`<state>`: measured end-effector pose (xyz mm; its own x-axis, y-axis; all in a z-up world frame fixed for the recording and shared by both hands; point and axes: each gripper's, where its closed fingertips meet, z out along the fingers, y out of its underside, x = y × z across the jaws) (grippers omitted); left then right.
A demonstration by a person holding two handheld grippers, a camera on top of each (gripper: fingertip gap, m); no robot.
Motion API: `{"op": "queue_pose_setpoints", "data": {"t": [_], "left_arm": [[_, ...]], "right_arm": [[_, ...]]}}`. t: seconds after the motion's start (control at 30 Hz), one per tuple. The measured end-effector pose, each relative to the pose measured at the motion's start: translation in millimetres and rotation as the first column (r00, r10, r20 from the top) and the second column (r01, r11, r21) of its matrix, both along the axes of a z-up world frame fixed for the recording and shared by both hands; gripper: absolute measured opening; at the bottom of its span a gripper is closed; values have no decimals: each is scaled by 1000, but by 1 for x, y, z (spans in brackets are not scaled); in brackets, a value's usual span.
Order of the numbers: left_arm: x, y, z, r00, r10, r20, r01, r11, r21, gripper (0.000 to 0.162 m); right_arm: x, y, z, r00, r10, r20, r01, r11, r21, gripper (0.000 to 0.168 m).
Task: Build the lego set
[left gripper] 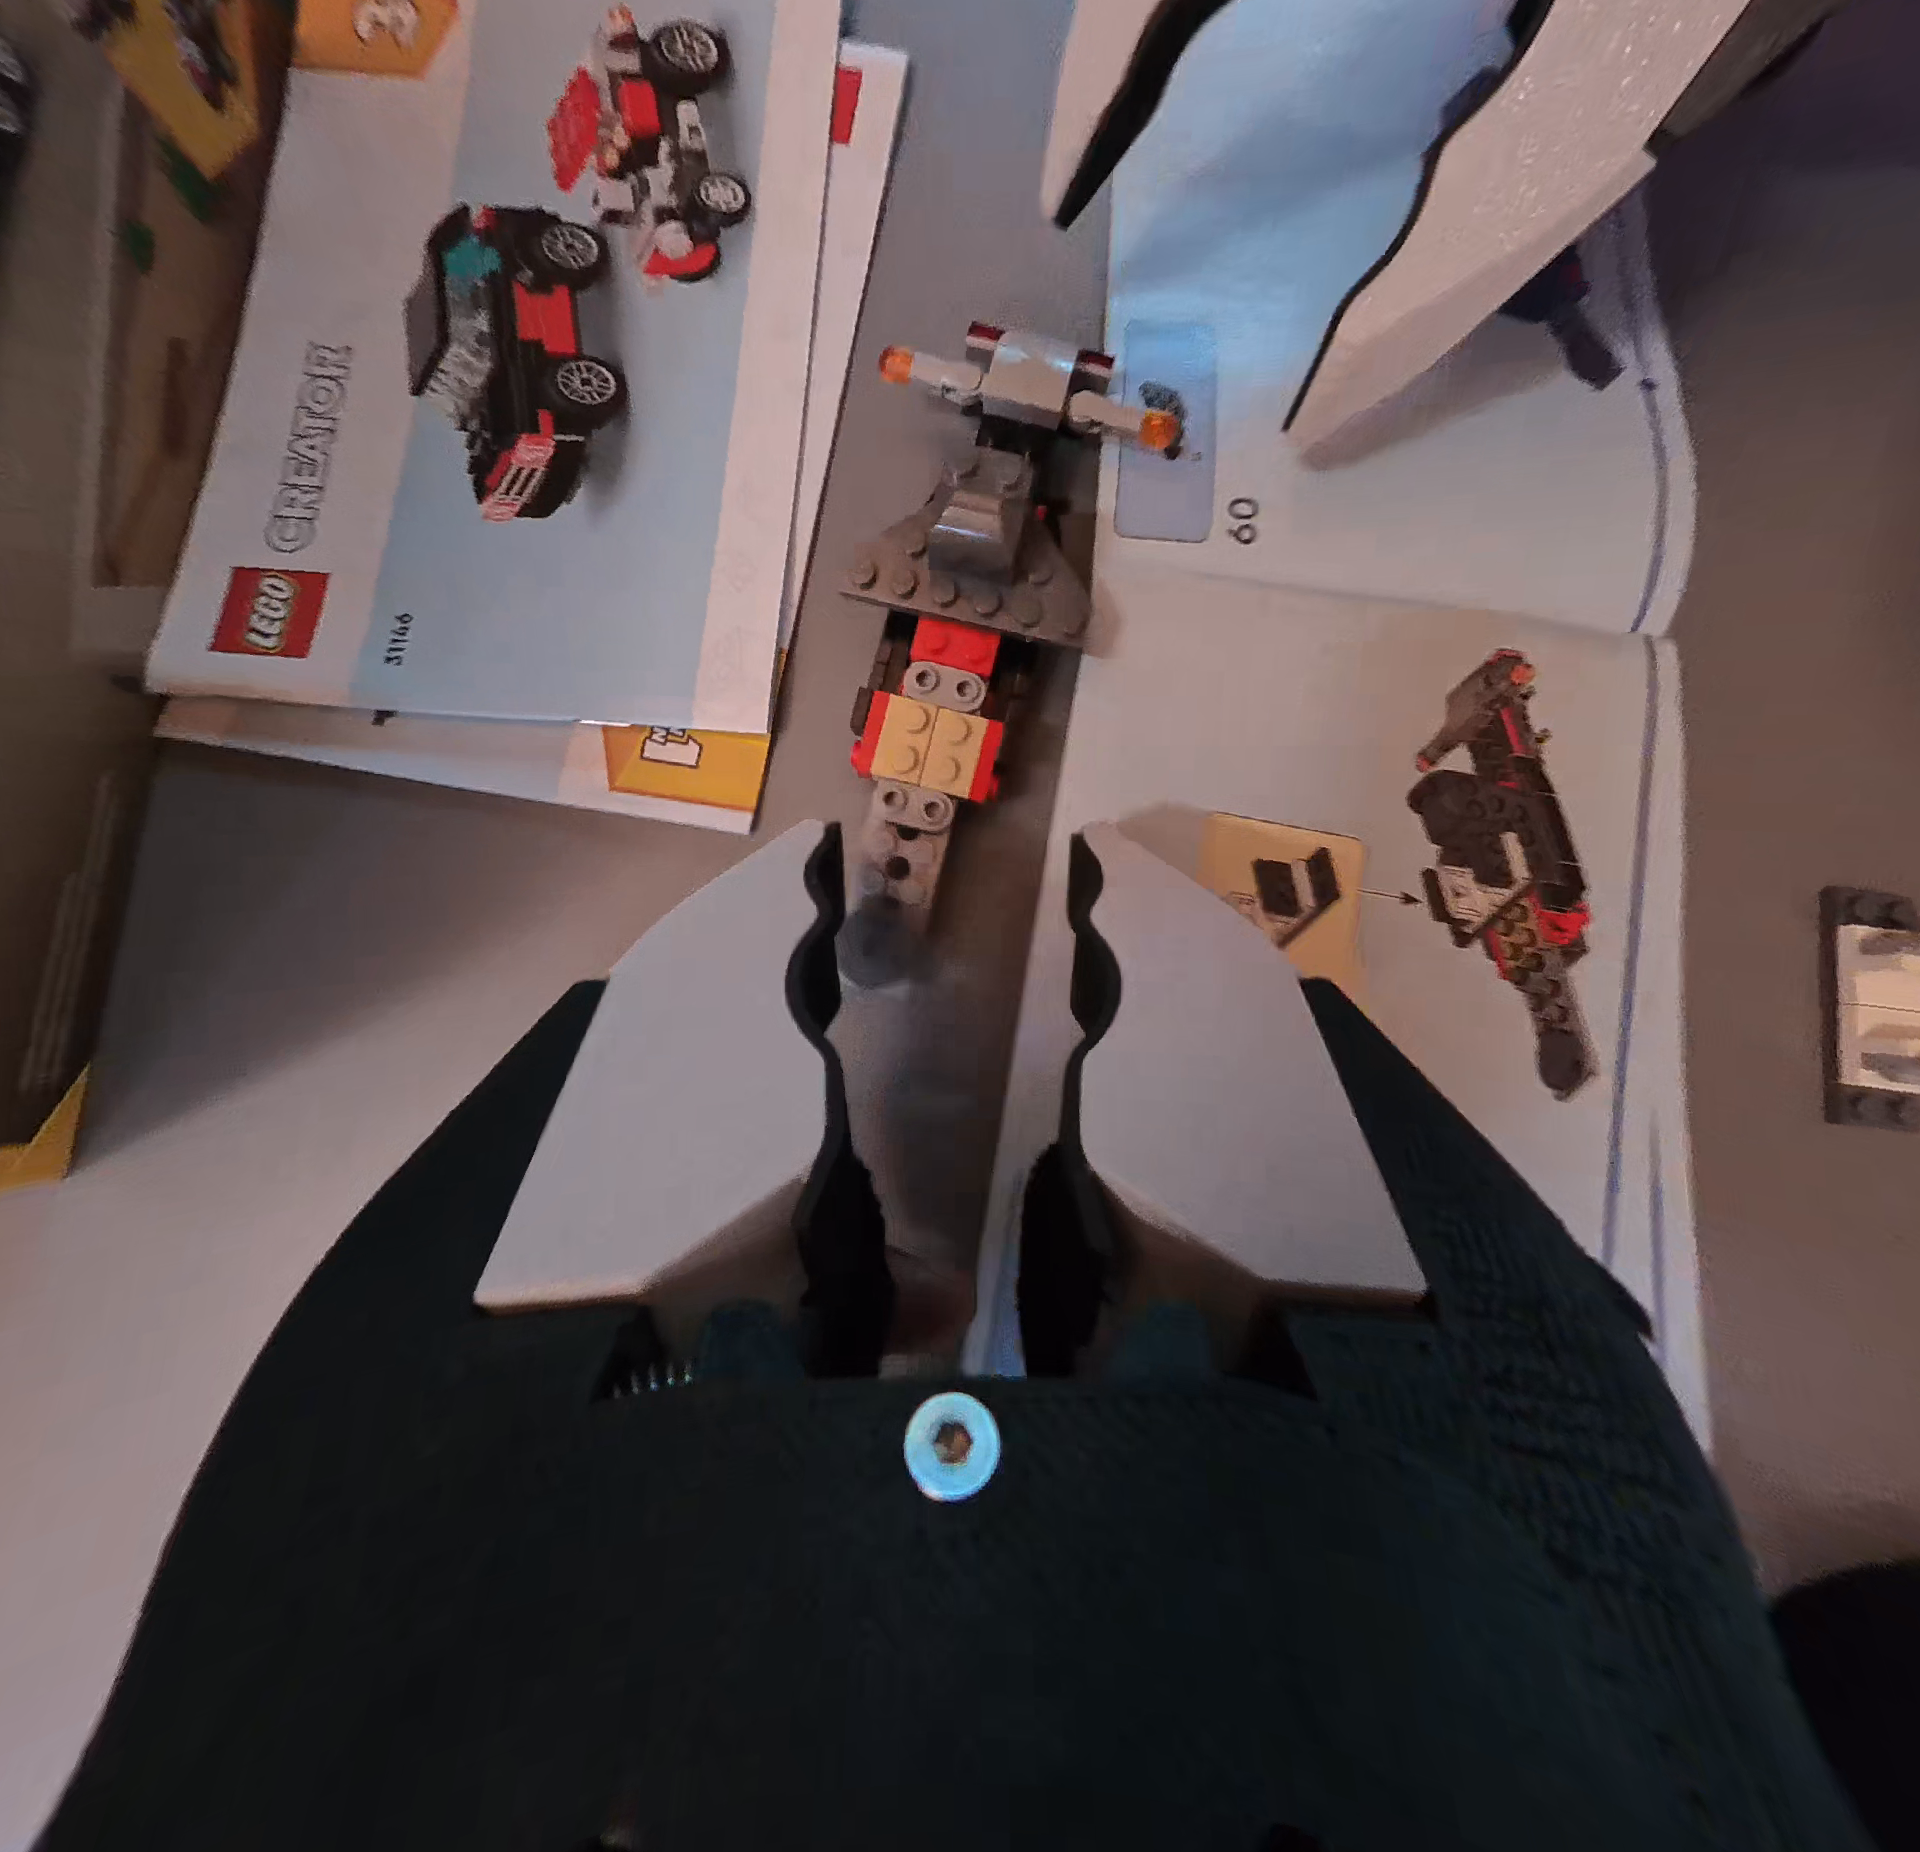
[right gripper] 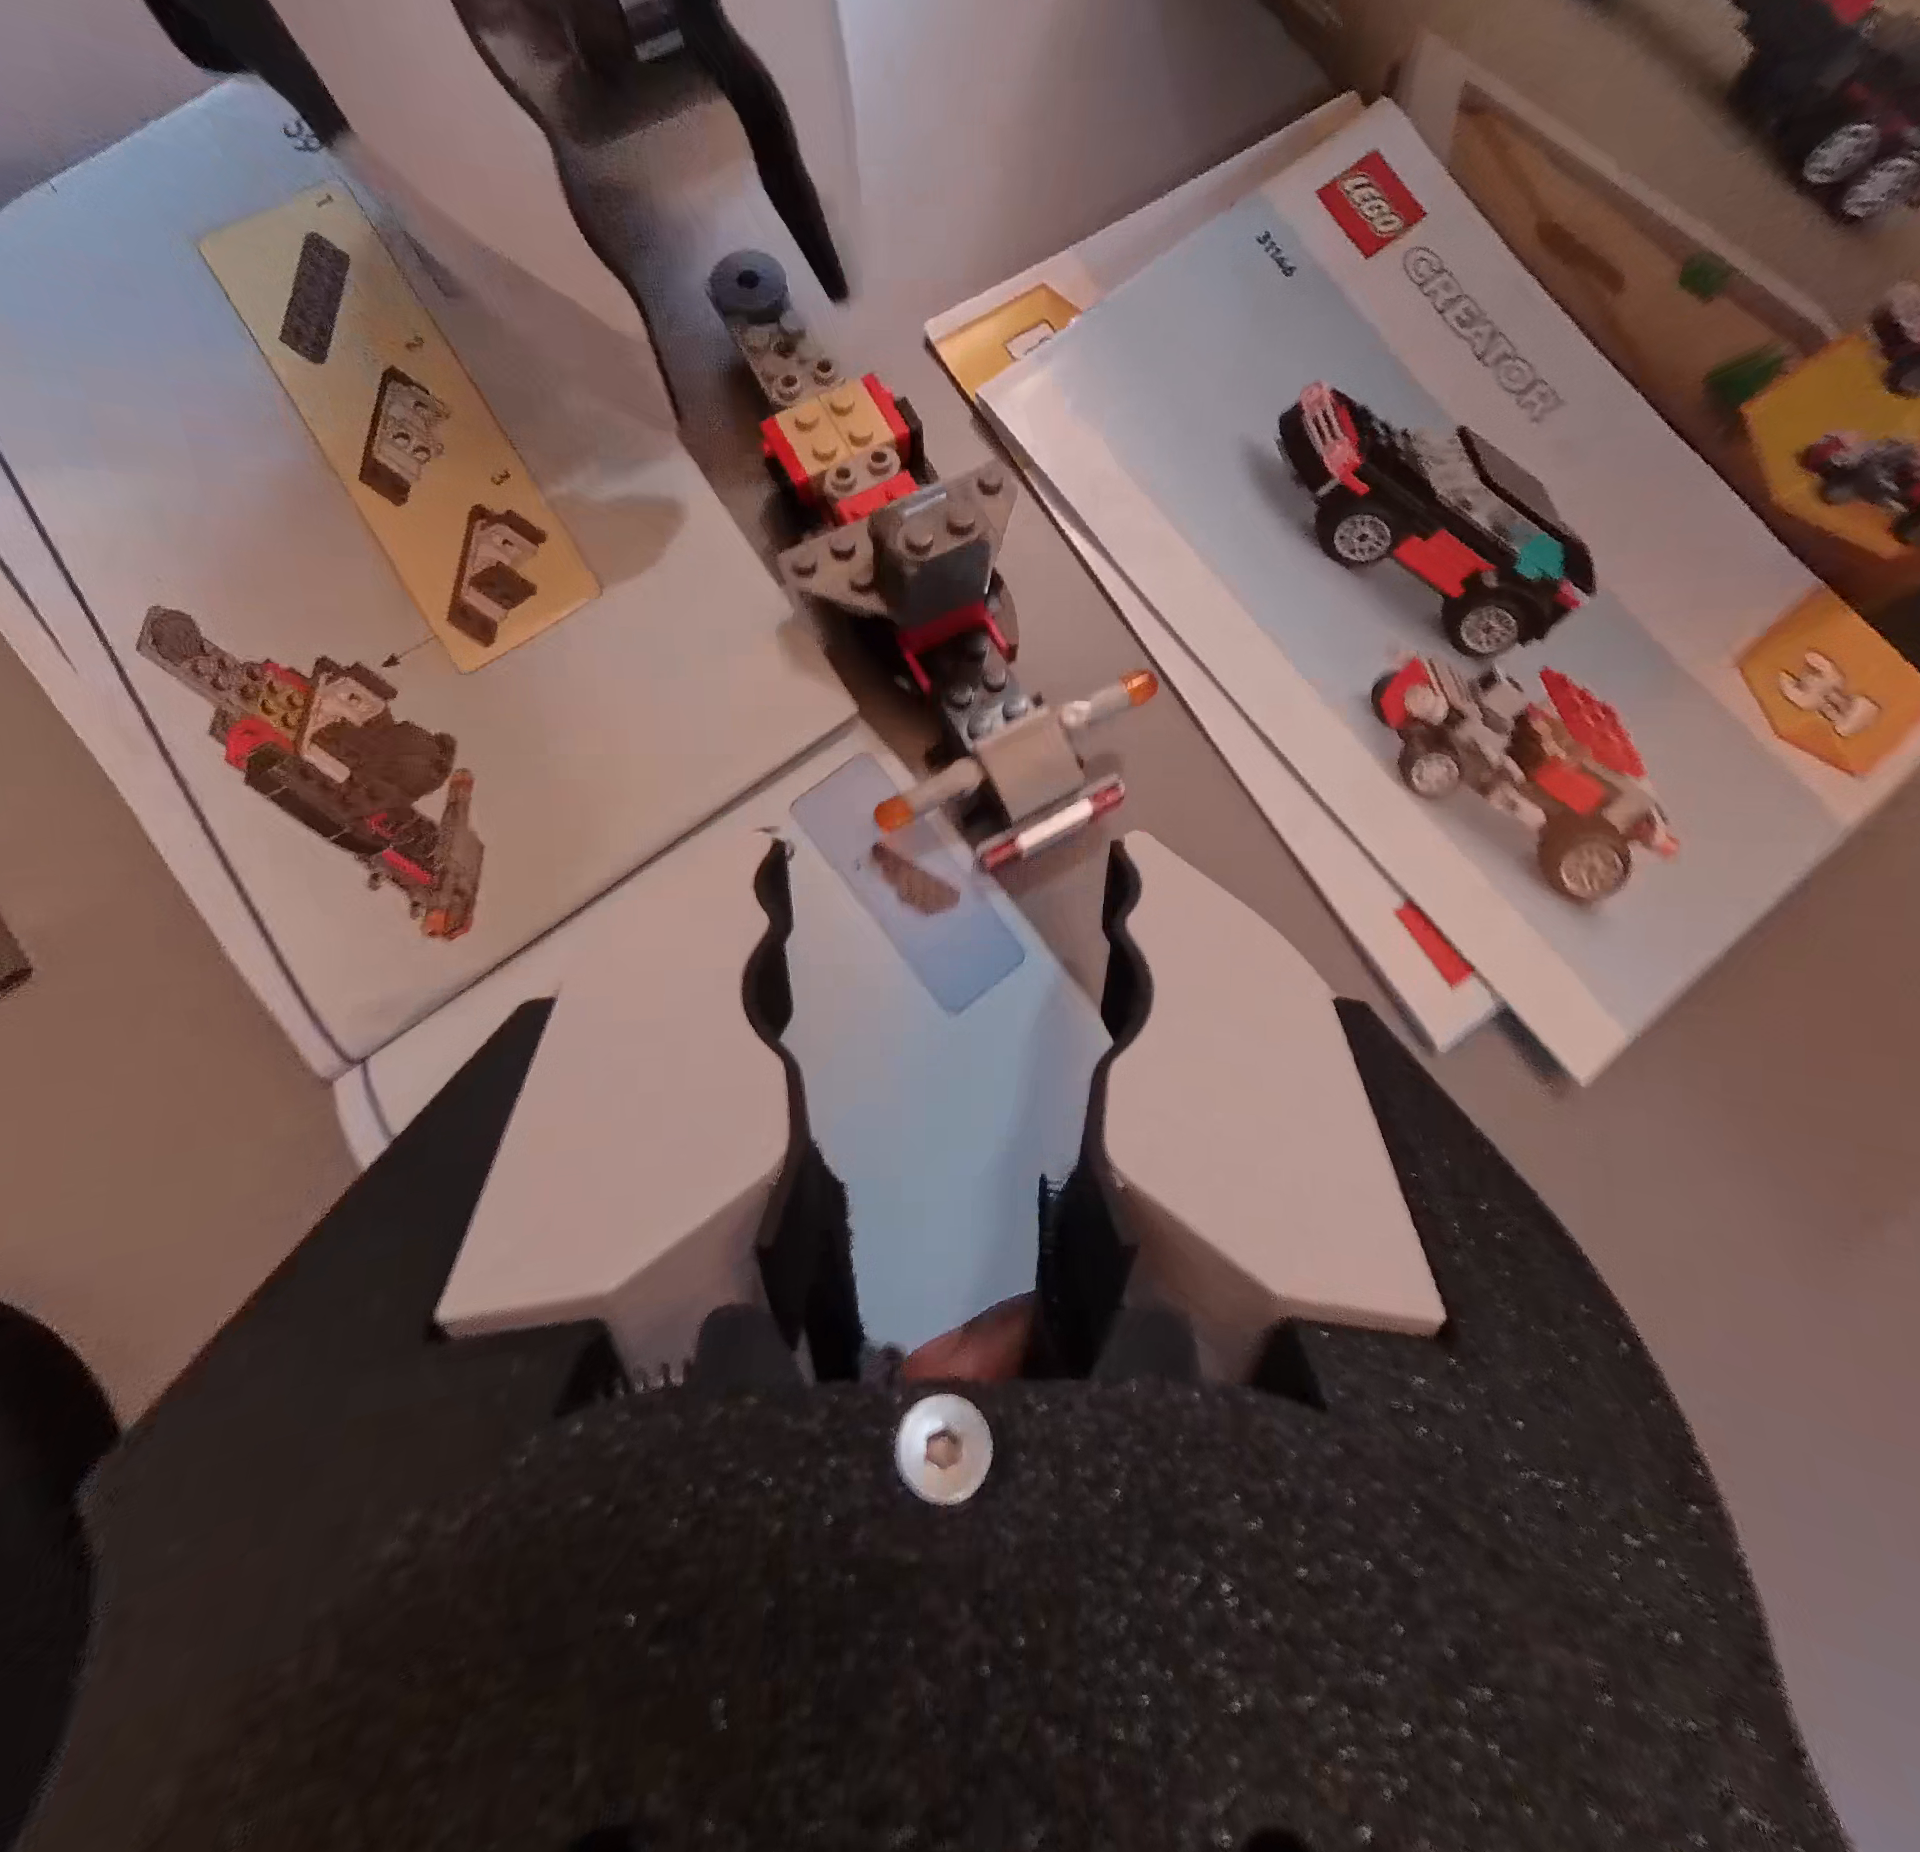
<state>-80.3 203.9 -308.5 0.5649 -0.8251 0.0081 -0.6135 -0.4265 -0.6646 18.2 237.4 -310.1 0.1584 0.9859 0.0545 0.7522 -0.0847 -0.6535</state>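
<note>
Lying lengthwise between the two tools, the half-built grey, red and tan brick vehicle [left gripper: 951, 649] sits at the centre of the left wrist frame, on the grey tabletop [left gripper: 364, 898] in the gap between the closed instruction booklet with two cars on its cover [left gripper: 499, 348] at upper left and the open instruction booklet [left gripper: 1382, 763] at right. The left gripper [left gripper: 951, 846] is released, its white fingers straddling the model's narrow grey tail without touching it, as far as the blur allows. The right gripper [right gripper: 945, 852] is likewise released and empty, poised at the opposite end just beside the orange-tipped crossbar [right gripper: 1013, 753]. A small dark plate with white tiles [left gripper: 1875, 1007] lies at the right edge of the left wrist frame, well apart from the model. Judgement: the build is mid-way, and the step in hand is steadying the model from both ends. The next move calls for closing squarely on the body and avoiding the fragile crossbar.
</note>
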Motion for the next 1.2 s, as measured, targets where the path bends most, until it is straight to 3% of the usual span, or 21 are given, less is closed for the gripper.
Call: {"op": "queue_pose_setpoints", "data": {"t": [0.13,0.33,0.43,0.6,0.8,0.87,0.97,1.07,1.2], "left_arm": [[-6,-23,10,998,57,25,-58,996,63,43],[-2,-53,-20,999,44,-9,-44,999,20,43],[7,-62,-19,998,14,53,-14,1000,-12,40],[16,-73,-19,997,-45,67,44,999,5,46],[16,-71,-19,992,-34,120,32,999,19,43],[15,-72,-18,991,-33,128,31,999,13,43],[15,-71,-17,988,-27,155,29,999,-13,42],[15,-71,-16,983,-18,181,25,999,-40,41],[15,-73,-17,983,-30,180,38,999,-39,41]], "right_arm": [[18,-23,5,999,-44,2,44,998,41,56],[32,-48,-21,989,-132,64,133,991,-20,63],[36,-57,-21,983,-182,35,184,977,-104,62],[48,-73,-22,978,-179,107,189,978,-92,62],[48,-74,-20,982,-142,125,153,985,-85,60],[32,-84,-2,997,-70,30,72,996,-55,57],[5,-133,19,975,199,-102,-205,977,-53,52],[-11,-183,12,899,424,-110,-431,900,-60,51],[-19,-193,-11,876,481,-33,-482,875,-48,48]]}}
